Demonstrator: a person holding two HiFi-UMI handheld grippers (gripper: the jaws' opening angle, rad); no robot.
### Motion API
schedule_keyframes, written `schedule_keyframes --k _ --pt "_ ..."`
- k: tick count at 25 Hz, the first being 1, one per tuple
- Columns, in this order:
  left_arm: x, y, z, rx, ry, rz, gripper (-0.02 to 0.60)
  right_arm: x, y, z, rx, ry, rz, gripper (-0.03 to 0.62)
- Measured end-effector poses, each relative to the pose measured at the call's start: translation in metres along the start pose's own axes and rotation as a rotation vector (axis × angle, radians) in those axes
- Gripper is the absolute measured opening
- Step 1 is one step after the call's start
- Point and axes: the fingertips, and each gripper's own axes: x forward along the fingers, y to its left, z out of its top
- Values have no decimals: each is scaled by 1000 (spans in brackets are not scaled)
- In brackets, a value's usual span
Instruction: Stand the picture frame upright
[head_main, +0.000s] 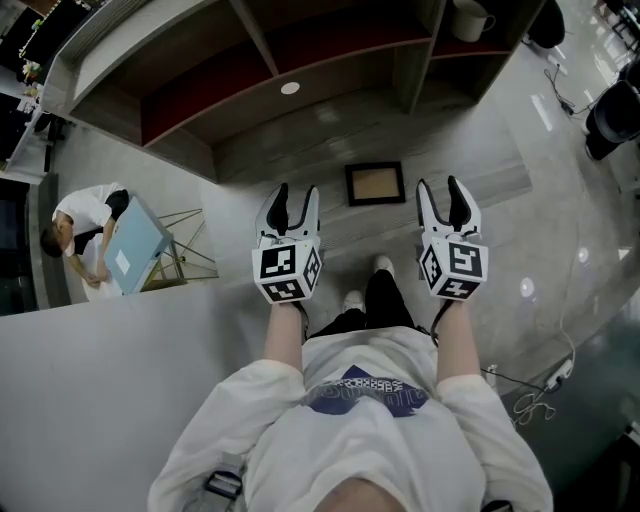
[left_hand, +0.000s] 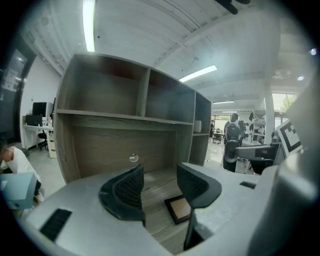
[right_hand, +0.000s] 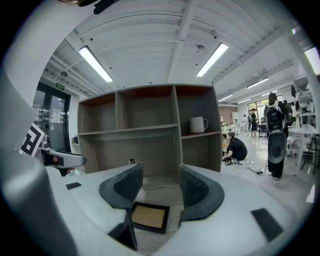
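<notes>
A black picture frame (head_main: 375, 183) with a tan panel lies flat on the wooden desk surface (head_main: 330, 150) of the shelf unit. It also shows in the left gripper view, where the frame (left_hand: 179, 208) lies low and right of the jaws, and in the right gripper view, where the frame (right_hand: 148, 217) lies low between the jaws. My left gripper (head_main: 292, 205) hovers left of the frame, open and empty. My right gripper (head_main: 446, 201) hovers right of it, also open and empty. Neither touches the frame.
A wooden shelf unit (head_main: 300, 70) rises behind the desk, with a white mug (right_hand: 198, 124) in its right compartment. A small round fitting (head_main: 290, 88) sits on the back panel. A person (head_main: 85, 235) crouches by a blue box at left. Cables (head_main: 540, 385) lie on the floor at right.
</notes>
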Motion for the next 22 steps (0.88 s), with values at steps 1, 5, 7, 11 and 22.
schedule_keyframes --k 1,5,7,11,22 --pt "8 -1 -4 -4 13 6 190 8 -4 -5 0 16 8 221" --pt "45 -7 -29 -19 92 28 190 42 -15 -30 -9 97 54 219" --pt "61 -12 -44 -25 147 36 190 57 -20 -44 -17 148 90 219" --pt "85 -22 -71 -52 244 57 204 83 -25 -71 -32 241 172 219" --pt "127 -33 -150 -101 468 65 206 127 -22 -164 5 505 246 215"
